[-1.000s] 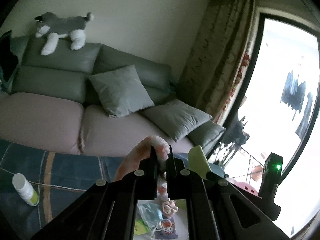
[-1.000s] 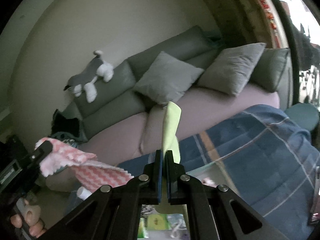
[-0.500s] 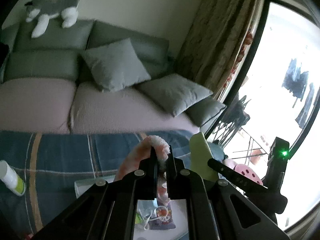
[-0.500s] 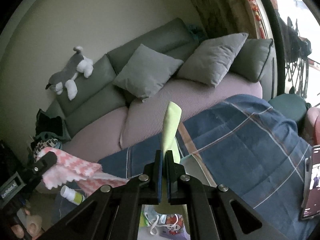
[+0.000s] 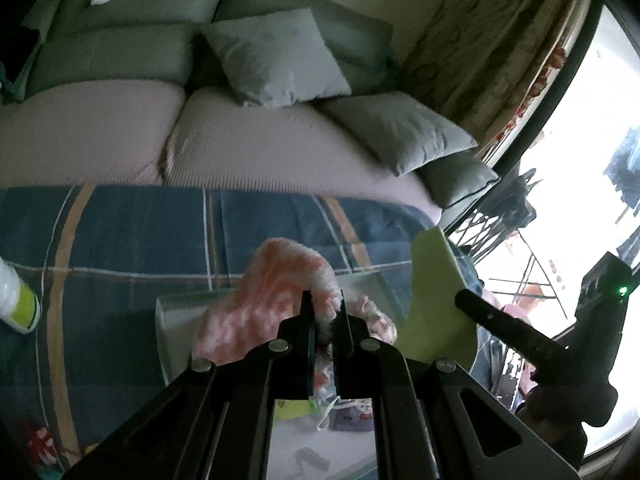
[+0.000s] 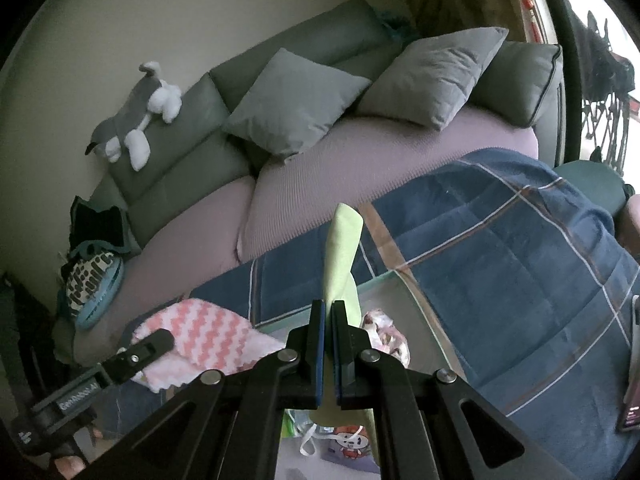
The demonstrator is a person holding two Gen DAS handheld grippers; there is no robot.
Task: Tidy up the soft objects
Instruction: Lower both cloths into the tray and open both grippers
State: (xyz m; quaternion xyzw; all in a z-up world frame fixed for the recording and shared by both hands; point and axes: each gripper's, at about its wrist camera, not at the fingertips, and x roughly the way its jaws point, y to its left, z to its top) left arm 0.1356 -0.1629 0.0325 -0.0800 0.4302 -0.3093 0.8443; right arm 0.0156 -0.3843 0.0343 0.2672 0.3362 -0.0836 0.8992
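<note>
While the room is dim, both wrist views show a long sofa (image 6: 360, 148) with grey back cushions and a pale mauve seat, standing against a plain light wall. Three loose grey pillows (image 6: 296, 100) lean on it, and a grey and white plush dog (image 6: 136, 120) lies on top of the backrest at about 10 o'clock in the right wrist view. A patterned curtain (image 5: 492, 60) and a bright window (image 5: 592, 184) fill the 2 o'clock side of the left wrist view. In front of the sofa a dark blue plaid blanket (image 6: 500, 248) covers a surface, and on it sits a clear box (image 5: 160, 332) with small bright items inside; what they are I cannot tell. A white bottle with a green band (image 5: 18, 300) lies on the blanket at 9 o'clock in the left wrist view. The left gripper (image 5: 323, 312) has its jaws closed on the edge of a pink and white fluffy cloth (image 5: 276, 292), which hangs above the box. The right gripper (image 6: 327, 312) has its jaws pressed together on a light green cloth (image 6: 340, 248), whose free end stands up toward 12 o'clock while the rest hangs below the fingers over the box. Each gripper appears in the other's view, near the box.
</note>
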